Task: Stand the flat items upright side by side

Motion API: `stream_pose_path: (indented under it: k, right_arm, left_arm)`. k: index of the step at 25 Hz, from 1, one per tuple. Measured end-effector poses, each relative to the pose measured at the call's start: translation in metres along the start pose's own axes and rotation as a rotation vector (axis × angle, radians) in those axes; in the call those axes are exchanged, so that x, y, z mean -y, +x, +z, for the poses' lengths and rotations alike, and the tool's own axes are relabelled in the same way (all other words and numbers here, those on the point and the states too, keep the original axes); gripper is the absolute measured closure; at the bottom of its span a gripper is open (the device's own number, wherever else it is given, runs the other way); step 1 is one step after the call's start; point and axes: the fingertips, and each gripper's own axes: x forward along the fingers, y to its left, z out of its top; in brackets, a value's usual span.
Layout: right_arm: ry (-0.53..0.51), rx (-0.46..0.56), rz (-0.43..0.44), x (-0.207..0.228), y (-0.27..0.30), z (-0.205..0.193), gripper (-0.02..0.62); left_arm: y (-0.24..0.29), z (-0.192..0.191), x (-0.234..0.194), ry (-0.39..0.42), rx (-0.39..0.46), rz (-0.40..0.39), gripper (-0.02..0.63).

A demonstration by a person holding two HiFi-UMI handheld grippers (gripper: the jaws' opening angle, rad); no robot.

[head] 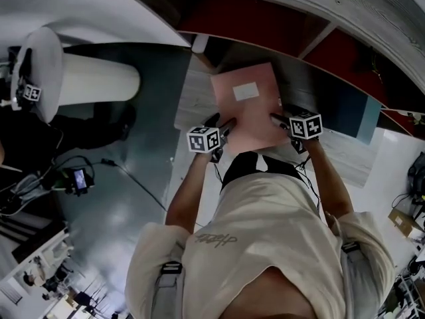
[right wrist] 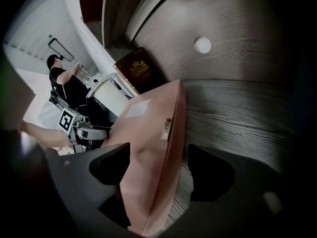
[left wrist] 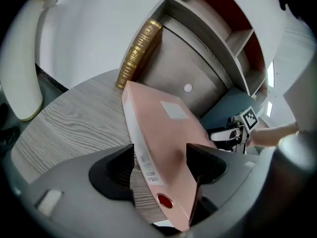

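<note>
A flat pink box [head: 247, 108] with a white label lies tilted on the wooden shelf board [head: 191, 102], its far end lower than the end I hold. My left gripper [head: 222, 127] takes its left edge, and in the left gripper view the jaws [left wrist: 159, 155] press on the pink box [left wrist: 166, 128]: shut on it. My right gripper [head: 279, 120] is at the right edge. In the right gripper view the pink box [right wrist: 148, 133] sits between the jaws [right wrist: 158, 155], with a gap on the right side: open. A dark book with a gold spine [left wrist: 138, 51] stands at the back.
The book [right wrist: 138, 68] leans against the shelf's back panel [right wrist: 233, 29], which bears a white dot [left wrist: 187, 88]. A white cylinder [head: 99, 82] lies left of the shelf. A blue panel [head: 352, 111] is to the right. Red compartments sit above.
</note>
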Motion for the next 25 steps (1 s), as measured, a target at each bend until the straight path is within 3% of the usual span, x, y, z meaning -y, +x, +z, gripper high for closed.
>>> stream_pose_path:
  k: [5,13,20,25]
  right_arm:
    - [0.016,-0.062,0.023,-0.003,0.02,0.0,0.215]
    - [0.043,-0.126,0.037,-0.003,0.033,0.0,0.183]
    - [0.025,-0.131,0.037,-0.002,0.028,-0.005,0.199]
    - [-0.018,-0.081,0.024,-0.009,0.016,-0.006,0.202]
  left_arm:
    - [0.009,0.008,0.001,-0.009,-0.031,-0.073,0.25]
    - [0.017,0.001,-0.007,-0.014,-0.089,-0.077,0.247]
    - [0.016,-0.002,-0.004,-0.003,-0.068,-0.072,0.281]
    - [0.003,0.006,0.01,0.024,-0.013,-0.078,0.311]
